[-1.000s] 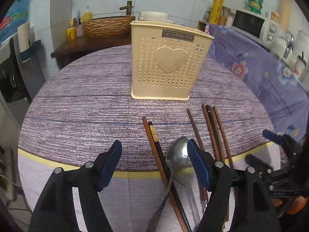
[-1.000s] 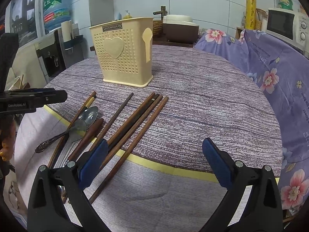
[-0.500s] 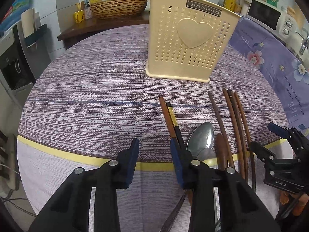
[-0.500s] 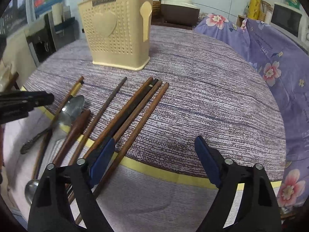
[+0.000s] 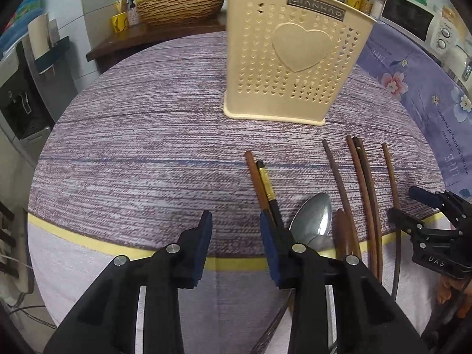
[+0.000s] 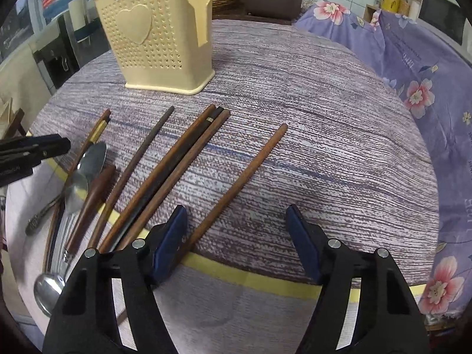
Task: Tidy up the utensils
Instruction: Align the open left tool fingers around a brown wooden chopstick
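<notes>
Left gripper (image 5: 234, 243) half-open, nothing between the pads — it sits just left of the gold-banded chopstick (image 5: 267, 183) and spoon (image 5: 313, 221). Right gripper (image 6: 236, 237) is closing, still fairly wide, one brown chopstick (image 6: 244, 177) inside the gap by its left pad, not pinched. Other chopsticks (image 6: 174, 171) lie in a row before the cream holder (image 6: 156, 38) on the table (image 6: 309, 135).

cream holder (image 5: 290, 67), chopsticks (image 5: 364, 188), spoon (image 5: 312, 221)

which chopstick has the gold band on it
The black chopstick, second from the left in the left wrist view, beside a plain brown one. It alone has a gold band; the others are plain wood-coloured sticks.
</notes>
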A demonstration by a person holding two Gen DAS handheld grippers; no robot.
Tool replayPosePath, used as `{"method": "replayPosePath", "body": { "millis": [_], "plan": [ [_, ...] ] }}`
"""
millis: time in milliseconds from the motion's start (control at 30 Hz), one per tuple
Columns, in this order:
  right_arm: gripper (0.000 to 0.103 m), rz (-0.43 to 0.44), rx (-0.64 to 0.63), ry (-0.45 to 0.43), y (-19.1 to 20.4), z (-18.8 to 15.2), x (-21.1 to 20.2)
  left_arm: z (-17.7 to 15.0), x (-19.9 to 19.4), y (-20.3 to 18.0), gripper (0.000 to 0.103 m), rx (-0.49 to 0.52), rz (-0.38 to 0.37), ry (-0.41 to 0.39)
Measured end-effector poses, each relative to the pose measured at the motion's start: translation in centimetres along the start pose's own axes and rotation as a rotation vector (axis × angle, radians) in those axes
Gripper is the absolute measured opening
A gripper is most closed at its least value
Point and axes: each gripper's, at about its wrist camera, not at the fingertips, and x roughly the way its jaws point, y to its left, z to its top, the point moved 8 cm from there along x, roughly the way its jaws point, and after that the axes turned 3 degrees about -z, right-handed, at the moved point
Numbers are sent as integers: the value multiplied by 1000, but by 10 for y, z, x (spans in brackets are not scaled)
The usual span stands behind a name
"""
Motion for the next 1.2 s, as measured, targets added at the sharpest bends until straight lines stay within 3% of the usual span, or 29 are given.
{"method": "replayPosePath", "body": {
  "millis": [433, 533, 667, 933, 1200],
  "plan": [
    [68, 3, 2, -20, 4, 7, 7, 5, 10, -3, 30, 38, 63, 17],
    [68, 4, -1, -23, 4, 7, 7, 9, 13, -5, 30, 3, 26, 29],
    [67, 1, 10, -15, 0, 12, 10, 14, 15, -5, 30, 31, 48, 34],
    [67, -21, 28, -22, -7, 19, 15, 16, 18, -7, 30, -36, -25, 44],
    [67, -17, 26, -23, -11, 18, 16, 13, 19, 1, 30, 7, 31, 46]
  ]
}}
